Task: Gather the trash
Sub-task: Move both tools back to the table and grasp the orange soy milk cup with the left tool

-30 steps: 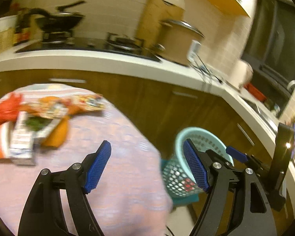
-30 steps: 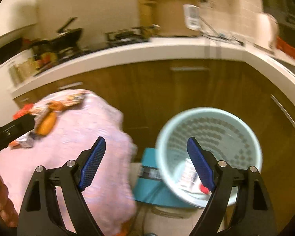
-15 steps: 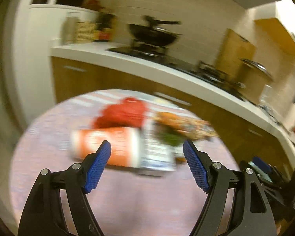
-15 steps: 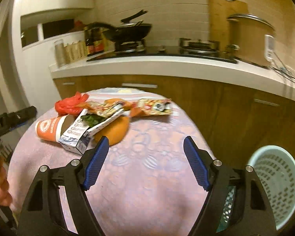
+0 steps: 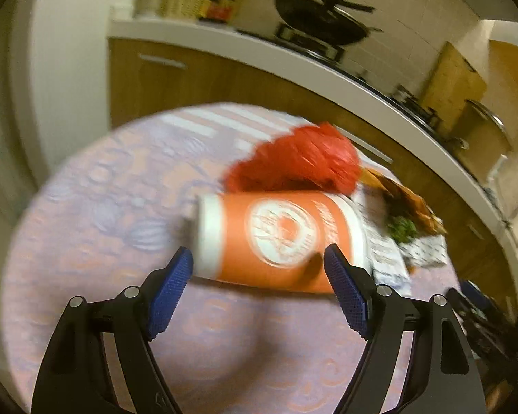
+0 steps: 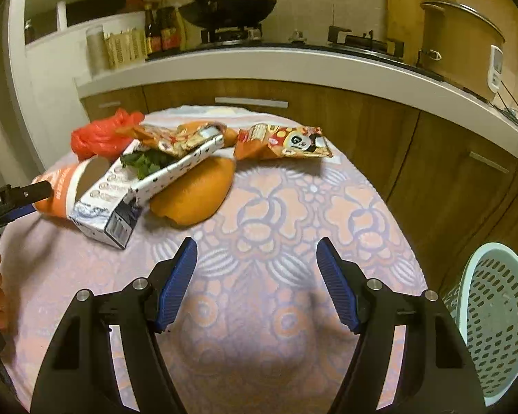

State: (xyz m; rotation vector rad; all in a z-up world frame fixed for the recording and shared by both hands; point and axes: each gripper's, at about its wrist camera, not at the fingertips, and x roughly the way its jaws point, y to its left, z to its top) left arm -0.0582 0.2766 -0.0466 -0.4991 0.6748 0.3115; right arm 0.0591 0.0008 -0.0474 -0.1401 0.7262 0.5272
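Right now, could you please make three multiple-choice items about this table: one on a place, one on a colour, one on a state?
1. Where is the waste basket?
A. On the table
B. Off the table's right edge
C. On the counter
2. What colour is the crumpled bag?
A. Red
B. Green
C. Black
3. How is the paper cup?
A. Upright
B. On its side
C. Crushed flat
Key: B, it shows beyond the tablecloth, lower right; A, red plastic behind the cup; B, it lies sideways before the left gripper.

cup point(image 5: 276, 238): matt paper | bag point(image 5: 304, 158): crinkled glossy plastic | tablecloth point(image 6: 293, 214): patterned cloth | basket point(image 6: 497, 314): perforated plastic
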